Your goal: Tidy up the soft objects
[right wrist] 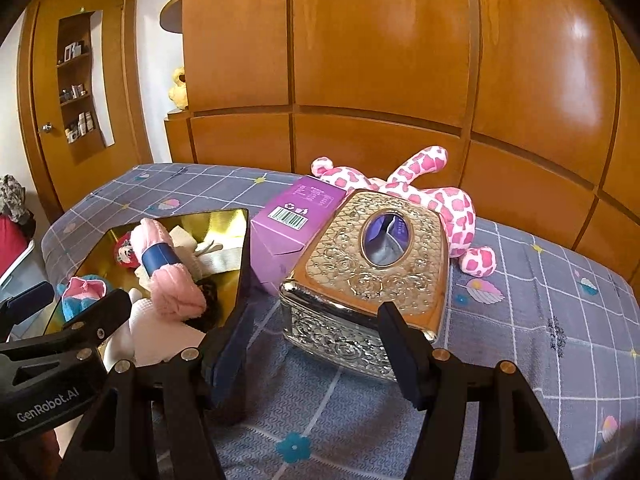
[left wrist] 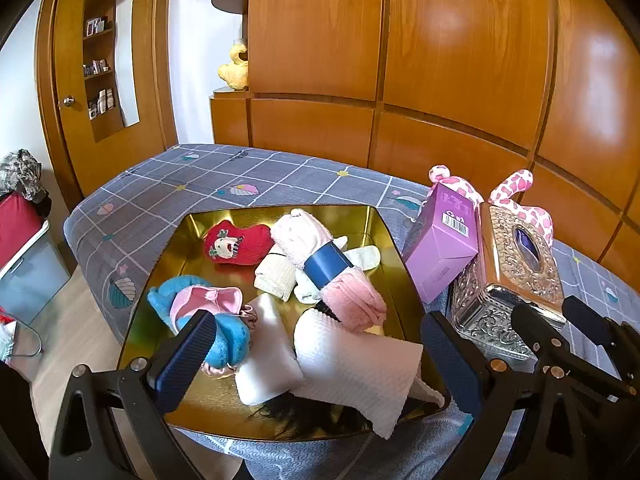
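Over bed (right wrist: 520,320), both tilted down: left gripper (left wrist: 316,348) gapes above tray (left wrist: 192,224); right gripper (right wrist: 316,344) empty, wide.

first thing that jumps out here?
The gold tray on the grey checked bedspread, heaped with soft things: a red doll, pink rolled towel with a blue band, a blue-and-pink plush and white cloths. Right of it stand an ornate metallic tissue box and a purple carton, with a pink spotted plush behind. Both claws, left and right, hover open and empty.
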A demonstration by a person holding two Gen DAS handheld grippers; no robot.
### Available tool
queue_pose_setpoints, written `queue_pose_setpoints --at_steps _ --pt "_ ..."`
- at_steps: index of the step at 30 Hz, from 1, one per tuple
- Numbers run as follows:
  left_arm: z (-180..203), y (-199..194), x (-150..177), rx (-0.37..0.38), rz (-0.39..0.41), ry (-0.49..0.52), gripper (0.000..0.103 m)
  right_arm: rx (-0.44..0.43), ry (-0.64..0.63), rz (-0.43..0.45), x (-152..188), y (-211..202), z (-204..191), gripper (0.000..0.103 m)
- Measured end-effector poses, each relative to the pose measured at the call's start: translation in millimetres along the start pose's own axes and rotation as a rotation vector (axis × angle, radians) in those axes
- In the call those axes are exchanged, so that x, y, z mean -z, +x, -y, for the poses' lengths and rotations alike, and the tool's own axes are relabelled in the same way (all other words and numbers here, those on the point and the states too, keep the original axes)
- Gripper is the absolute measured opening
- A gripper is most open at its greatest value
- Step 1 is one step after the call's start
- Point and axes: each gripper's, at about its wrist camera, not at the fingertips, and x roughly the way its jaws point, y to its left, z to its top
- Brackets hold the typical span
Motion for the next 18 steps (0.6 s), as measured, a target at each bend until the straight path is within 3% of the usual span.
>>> queue_pose_setpoints --at_steps 18 --pt "-2.6 -1.8 0.0 -0.003 0.000 -0.002 0.103 -0.001 -0.002 0.000 0.0 -0.5 -3.0 0.065"
